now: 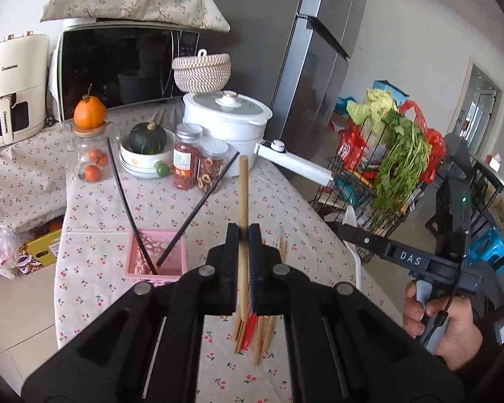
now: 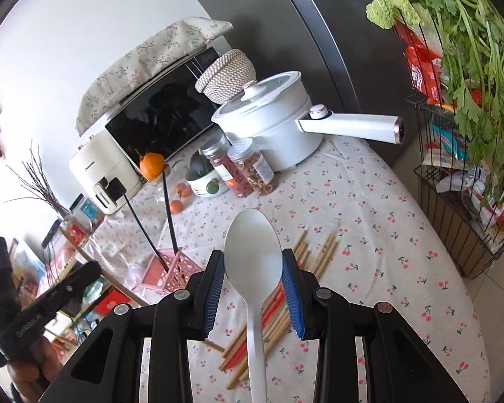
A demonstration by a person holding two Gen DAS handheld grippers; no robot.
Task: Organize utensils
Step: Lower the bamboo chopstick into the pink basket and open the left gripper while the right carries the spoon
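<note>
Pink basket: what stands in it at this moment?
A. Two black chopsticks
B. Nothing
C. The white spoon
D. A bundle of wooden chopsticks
A: two black chopsticks lean out of the pink basket; the white spoon sits in the right gripper, and the wooden chopsticks lie on the table.

Tablecloth [image 1: 191,201]: white, red cherry print. Holder [image 1: 156,257]: pink, latticed. Chopsticks [image 1: 121,184] in holder: black. Held chopstick [image 1: 243,194]: tan wood. Loose chopsticks [image 2: 275,315]: tan, some red. Spoon [image 2: 253,262]: white. Pot [image 1: 226,114]: white. Basket [image 1: 201,72]: beige weave. Microwave cover [image 1: 134,0]: cream, floral. Squash [image 1: 148,137]: dark green. Gripper pads [image 2: 290,288]: blue.
</note>
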